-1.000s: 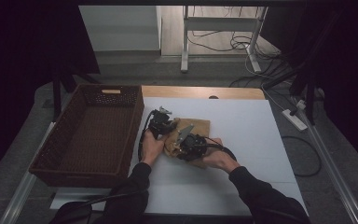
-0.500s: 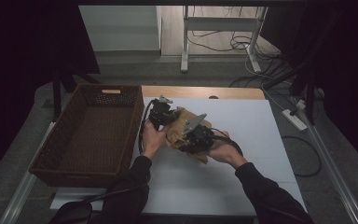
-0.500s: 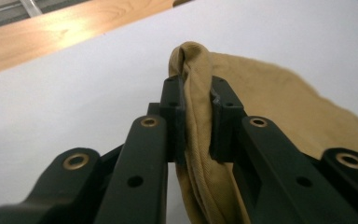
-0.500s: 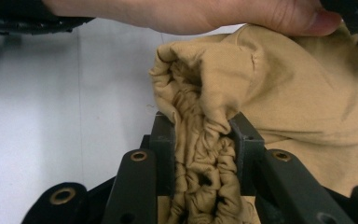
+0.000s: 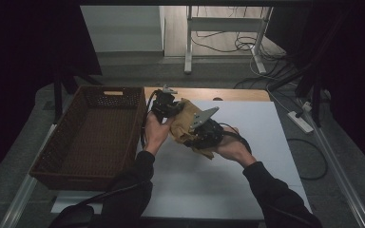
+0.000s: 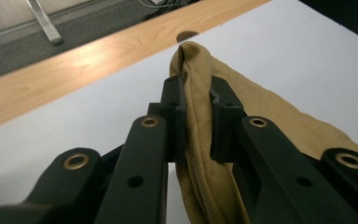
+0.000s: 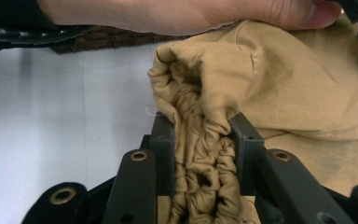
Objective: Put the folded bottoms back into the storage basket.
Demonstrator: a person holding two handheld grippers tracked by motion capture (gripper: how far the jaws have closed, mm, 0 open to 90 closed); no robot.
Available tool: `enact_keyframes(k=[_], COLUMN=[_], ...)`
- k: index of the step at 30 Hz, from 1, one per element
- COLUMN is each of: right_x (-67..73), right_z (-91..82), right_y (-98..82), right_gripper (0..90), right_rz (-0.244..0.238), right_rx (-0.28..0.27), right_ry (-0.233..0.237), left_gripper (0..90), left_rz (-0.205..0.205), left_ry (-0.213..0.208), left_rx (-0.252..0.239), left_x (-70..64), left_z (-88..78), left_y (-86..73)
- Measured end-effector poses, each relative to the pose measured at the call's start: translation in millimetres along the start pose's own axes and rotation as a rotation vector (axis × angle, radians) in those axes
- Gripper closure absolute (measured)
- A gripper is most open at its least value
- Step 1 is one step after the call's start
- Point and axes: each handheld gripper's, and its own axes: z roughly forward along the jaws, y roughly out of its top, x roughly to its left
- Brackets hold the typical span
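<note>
A tan cloth [image 5: 186,124] hangs bunched between my two grippers above the white table [image 5: 247,156]. In the high view my left gripper [image 5: 167,110] holds the cloth's left side and my right gripper [image 5: 203,134] holds its lower right part. The left gripper view shows my left gripper [image 6: 197,119] shut on a folded edge of the tan cloth [image 6: 200,140]. In the right gripper view my right gripper [image 7: 200,140] is shut on a gathered, wrinkled bunch of the cloth [image 7: 279,88], with the other hand [image 7: 177,14] just beyond it.
A brown wicker basket [image 5: 66,142] stands at the table's left. A wooden strip [image 5: 237,94] runs along the table's far edge. A metal stand [image 5: 223,33] and cables lie on the floor beyond, and a power strip [image 5: 300,121] lies at the right.
Both grippers have risen off the table with the cloth held between them. They have also shifted slightly toward the far side.
</note>
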Motion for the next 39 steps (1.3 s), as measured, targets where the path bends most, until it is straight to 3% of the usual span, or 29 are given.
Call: enact_keyframes(k=[3, 12, 22, 28, 39], right_x=[-2.7, -5.4, -4.1, -2.6, 6.5], right_z=[-4.2, -4.7, -0.6, 8.2, 34.0], right_y=[4.2, 20.7, 50.9, 67.7, 98.8], right_gripper=[68.3, 68.1, 68.2, 68.2, 68.2], right_rz=[0.007, 0.002, -0.018, -0.032, -0.052], right_rx=[-0.022, -0.049, -0.08, -0.088, -0.083], right_ry=[-0.003, -0.011, -0.019, -0.008, 0.013], left_gripper=[78.8, 79.0, 79.0, 79.0, 79.1], left_rz=[0.029, 0.039, 0.049, 0.041, -0.035], left_ry=[0.015, 0.035, 0.074, 0.088, 0.087], left_rx=[0.004, 0.011, 0.001, 0.002, -0.025], left_x=[0.1, 12.0, 28.5, 43.8, 78.1], left_z=[-4.7, -20.9, -49.0, -62.7, -89.4], left_y=[9.4, 21.2, 33.7, 30.8, 11.9])
